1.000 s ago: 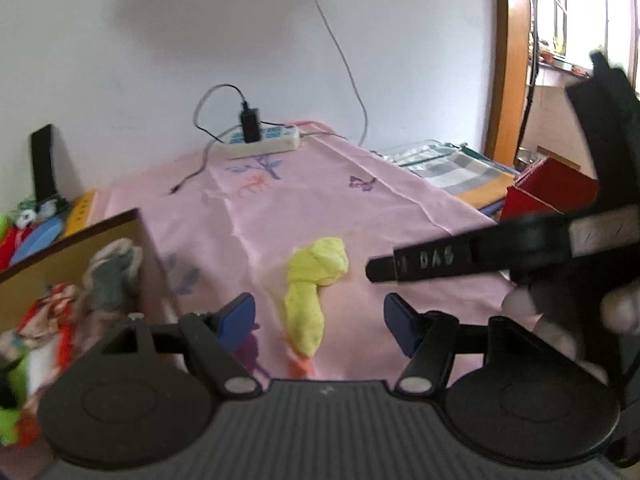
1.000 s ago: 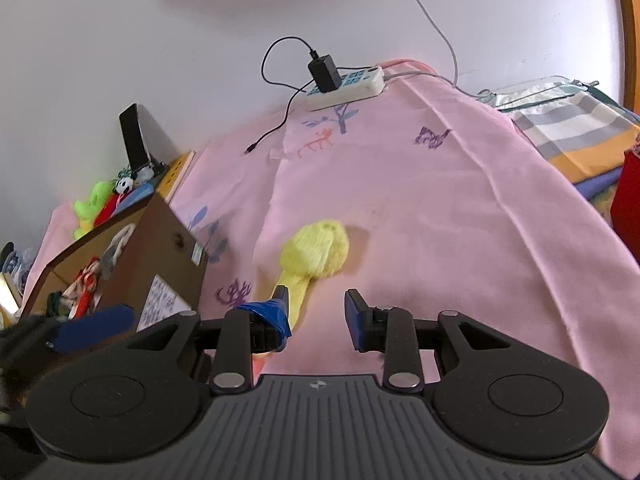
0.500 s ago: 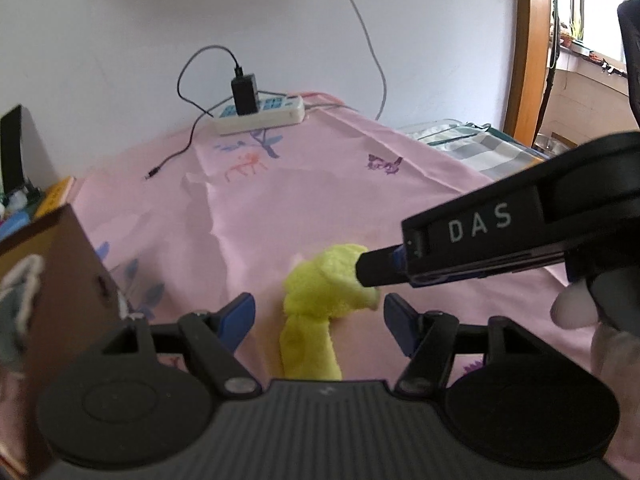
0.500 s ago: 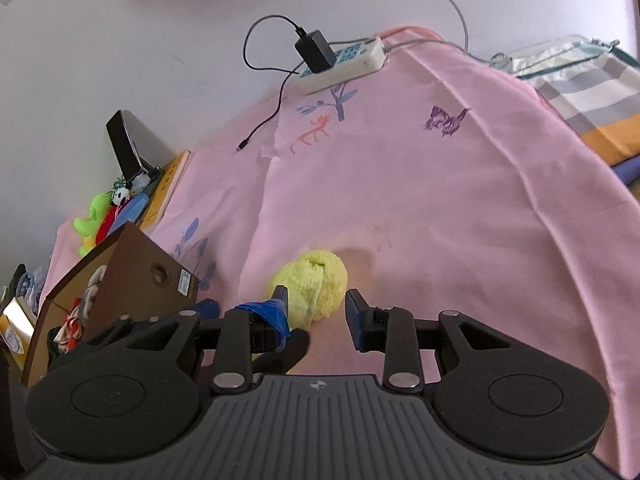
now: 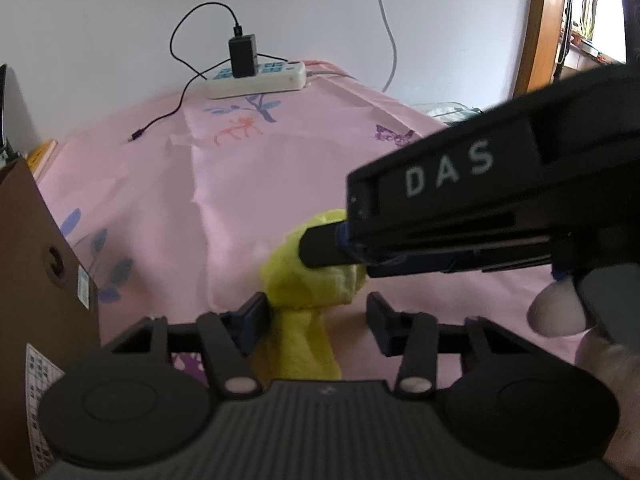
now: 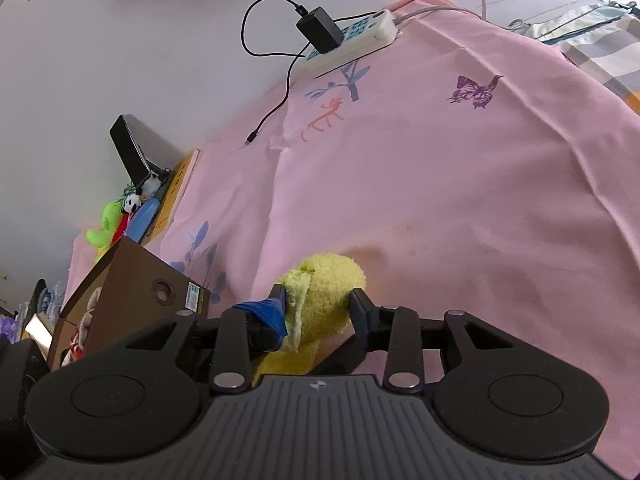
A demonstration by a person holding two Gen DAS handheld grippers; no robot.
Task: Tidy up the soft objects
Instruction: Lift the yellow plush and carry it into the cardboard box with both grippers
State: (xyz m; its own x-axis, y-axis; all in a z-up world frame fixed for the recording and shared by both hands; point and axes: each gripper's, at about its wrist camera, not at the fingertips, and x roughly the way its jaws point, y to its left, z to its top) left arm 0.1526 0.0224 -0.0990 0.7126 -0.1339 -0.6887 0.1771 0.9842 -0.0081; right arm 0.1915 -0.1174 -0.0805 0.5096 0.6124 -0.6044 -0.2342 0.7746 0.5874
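The yellow plush toy lies on the pink sheet, its long axis running from its round head, farther away, back toward both tongs. The right tongs straddle the head, fingers touching it. The left tongs are spread around its narrower body.

White letters "DAS" stand on the black right gripper; the cardboard box's sticker is unreadable.
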